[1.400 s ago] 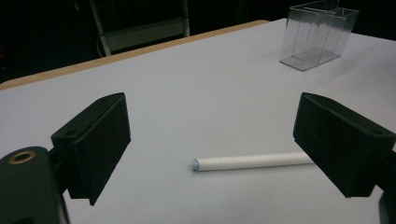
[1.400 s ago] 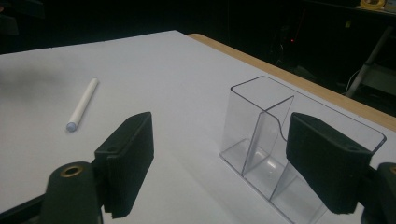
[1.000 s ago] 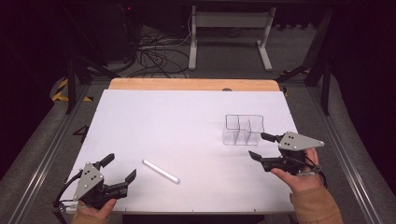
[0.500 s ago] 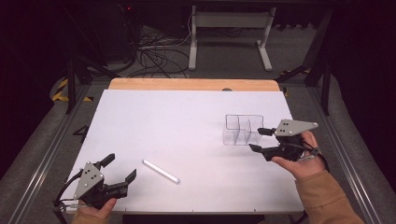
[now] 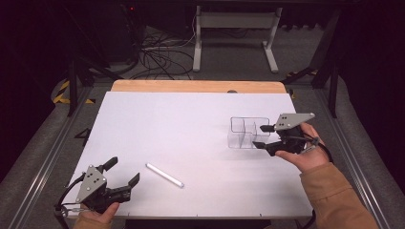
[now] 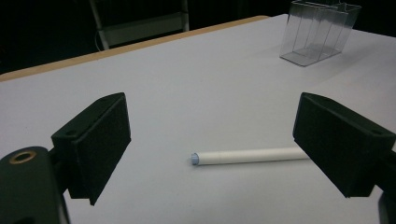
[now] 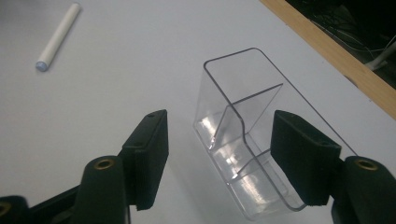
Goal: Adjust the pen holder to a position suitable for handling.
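A clear plastic box (image 5: 244,131) with divider walls stands on the right of the white table (image 5: 191,124). My right gripper (image 5: 263,136) is at its right end, and its jaws have just been closing. In the right gripper view the box's (image 7: 233,88) near end lies between the jaws of the right gripper (image 7: 218,119). The left pad stands clear of the wall, so the gripper is open. A white stick (image 5: 164,175) lies at the front. My left gripper (image 5: 123,171) rests open just left of it. The stick (image 6: 247,156) lies beyond the wide jaws of the left gripper (image 6: 212,121).
The table's far edge is a wooden strip (image 5: 196,86). Behind it, on the dark floor, are the legs of a metal stand (image 5: 234,38) and loose cables (image 5: 157,55). Metal rails (image 5: 45,157) run along both sides of the table.
My right gripper has moved away from the person and slightly left, from the box's front right corner to its right end. Its jaws have narrowed. The left gripper and the stick have not moved.
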Demonstrator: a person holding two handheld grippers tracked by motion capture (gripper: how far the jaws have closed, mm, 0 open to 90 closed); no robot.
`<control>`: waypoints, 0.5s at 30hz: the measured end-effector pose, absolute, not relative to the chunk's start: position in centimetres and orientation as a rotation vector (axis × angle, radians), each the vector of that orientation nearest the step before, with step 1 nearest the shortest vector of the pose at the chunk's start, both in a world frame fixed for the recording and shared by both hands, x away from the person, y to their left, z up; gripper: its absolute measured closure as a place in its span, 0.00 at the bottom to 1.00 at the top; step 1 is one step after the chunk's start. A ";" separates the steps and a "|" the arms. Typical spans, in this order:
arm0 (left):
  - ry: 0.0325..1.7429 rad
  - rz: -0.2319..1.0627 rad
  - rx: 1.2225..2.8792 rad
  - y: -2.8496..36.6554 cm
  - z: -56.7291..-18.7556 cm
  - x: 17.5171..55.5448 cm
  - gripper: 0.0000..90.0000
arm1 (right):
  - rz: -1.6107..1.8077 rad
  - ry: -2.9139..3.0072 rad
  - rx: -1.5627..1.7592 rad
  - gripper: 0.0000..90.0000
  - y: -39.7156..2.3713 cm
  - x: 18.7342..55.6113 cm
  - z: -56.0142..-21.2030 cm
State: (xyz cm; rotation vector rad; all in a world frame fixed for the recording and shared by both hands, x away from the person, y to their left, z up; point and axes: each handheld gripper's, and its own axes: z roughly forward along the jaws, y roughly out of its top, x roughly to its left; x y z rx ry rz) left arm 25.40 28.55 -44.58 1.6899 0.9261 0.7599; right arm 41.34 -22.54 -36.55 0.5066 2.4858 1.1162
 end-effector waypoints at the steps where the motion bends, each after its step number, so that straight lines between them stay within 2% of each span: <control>1: 0.926 0.761 1.691 28.6 -44.6 25.4 0.13 | 1.107 2.486 0.503 0.43 -22.5 41.5 -36.5; 10: 0.927 0.762 1.690 28.6 -44.6 25.4 0.13 | 1.061 2.507 0.502 0.42 -22.3 42.5 -36.6; 15: 0.927 0.760 1.694 28.6 -44.6 25.5 0.13 | 1.016 2.534 0.475 0.47 -22.0 42.9 -36.5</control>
